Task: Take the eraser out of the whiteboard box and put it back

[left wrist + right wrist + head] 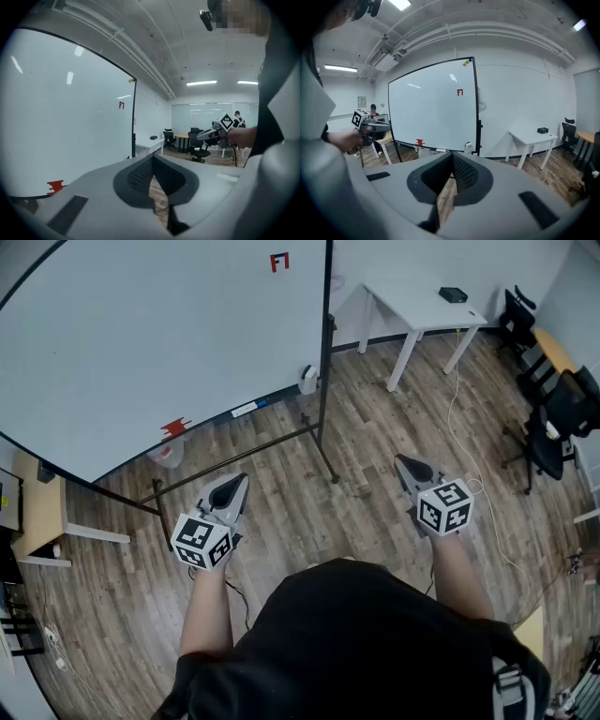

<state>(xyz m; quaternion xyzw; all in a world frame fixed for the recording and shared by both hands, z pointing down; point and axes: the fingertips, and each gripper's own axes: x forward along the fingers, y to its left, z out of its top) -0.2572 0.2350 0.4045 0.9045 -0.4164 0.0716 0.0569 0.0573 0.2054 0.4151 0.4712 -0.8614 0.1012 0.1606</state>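
Head view shows left gripper (pixel 238 483) and right gripper (pixel 404 463) clenched empty, well apart from the whiteboard (pixel 141 334); the unseen eraser is probably light, best pinched across its stiff sides.

"What's over on the far right?"
"A white table (pixel 422 306) with a small black box (pixel 453 294) on top. Black office chairs (pixel 553 413) stand further right on the wood floor (pixel 281 512)."
"And on the left?"
"A light wooden desk (pixel 42 512), near the edge."

Whiteboard (pixel 141 334), white table (pixel 422 306) on wood floor (pixel 309 512)
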